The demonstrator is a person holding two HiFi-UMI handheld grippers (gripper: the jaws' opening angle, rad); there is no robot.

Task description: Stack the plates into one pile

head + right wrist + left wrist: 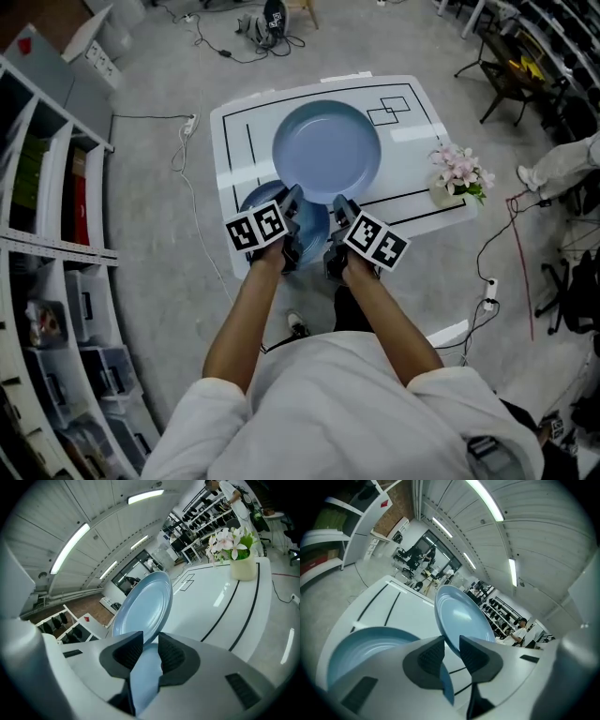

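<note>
- my left gripper is clenched on the near rim of the pale blue plate. the rim runs between its two dark pads, and the dish spreads out beyond the fingertips.
- my right gripper grasps the same rim just beside the left one, with a pad pressed on either face of the edge.
- i judge the two grips sit side by side on one edge so the wide plate stays steady in the air, clear of the white table below the fingers.
- the second plate, a darker blue, lies flat on the table under and just left of the left fingertips. it looks like the base of the pile, so i take it the held plate hangs above it to be lowered on.
- both plates are bare. nothing lies in the held one, and the part of the lower one that i can see holds nothing.
- well to the right of the right fingertips stands a pale vase holding pink and white flowers, apart from both plates. i would keep any swing away from it.
- the stacking is not yet done: one plate is aloft and one is on the table.
</note>
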